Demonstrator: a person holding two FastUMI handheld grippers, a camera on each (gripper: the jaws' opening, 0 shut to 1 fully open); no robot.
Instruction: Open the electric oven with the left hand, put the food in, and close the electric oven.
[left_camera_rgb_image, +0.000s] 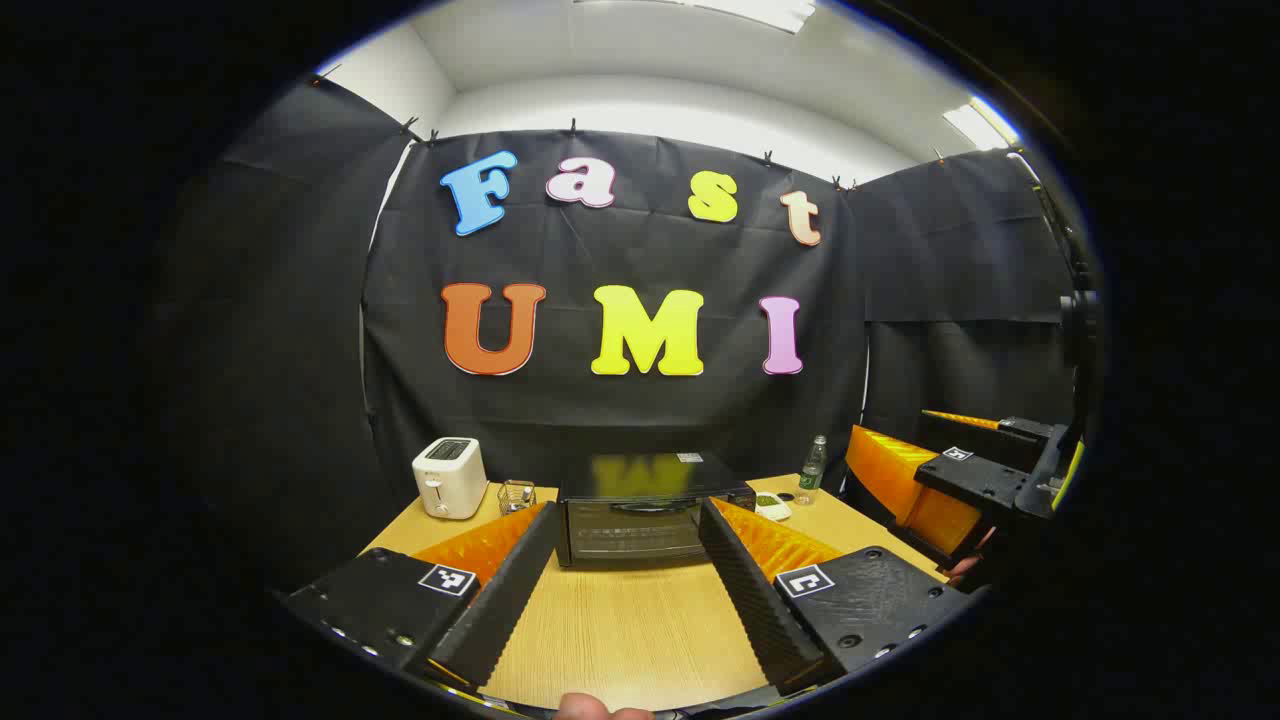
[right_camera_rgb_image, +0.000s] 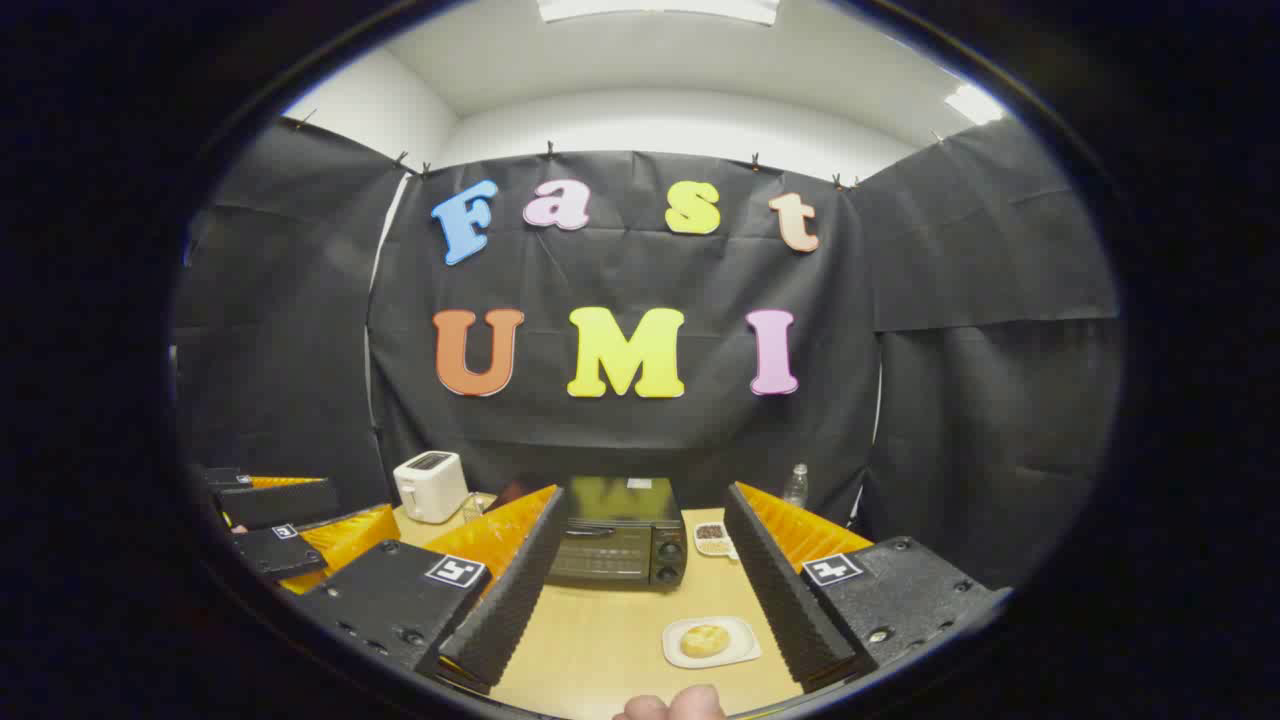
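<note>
A black electric oven (left_camera_rgb_image: 640, 508) (right_camera_rgb_image: 618, 543) stands at the back middle of the wooden table (left_camera_rgb_image: 630, 625), its door closed. In front of it to the right lies a round golden bun (right_camera_rgb_image: 705, 640) on a small white plate (right_camera_rgb_image: 738, 650). My left gripper (left_camera_rgb_image: 628, 575) is open, held above the table in front of the oven with nothing between its fingers. My right gripper (right_camera_rgb_image: 640, 590) is open too, empty, above the table with the bun just inside its right finger. The right gripper (left_camera_rgb_image: 960, 480) also appears at the right of the left gripper view, the left gripper (right_camera_rgb_image: 290, 530) at the left of the right gripper view.
A white toaster (left_camera_rgb_image: 450, 477) (right_camera_rgb_image: 431, 486) stands at the back left beside a small clear cup (left_camera_rgb_image: 516, 496). A plastic bottle (left_camera_rgb_image: 812, 468) (right_camera_rgb_image: 796, 485) and a small dish of dark bits (right_camera_rgb_image: 712, 538) sit right of the oven. A person's fingertips (right_camera_rgb_image: 672, 706) show at the bottom edge.
</note>
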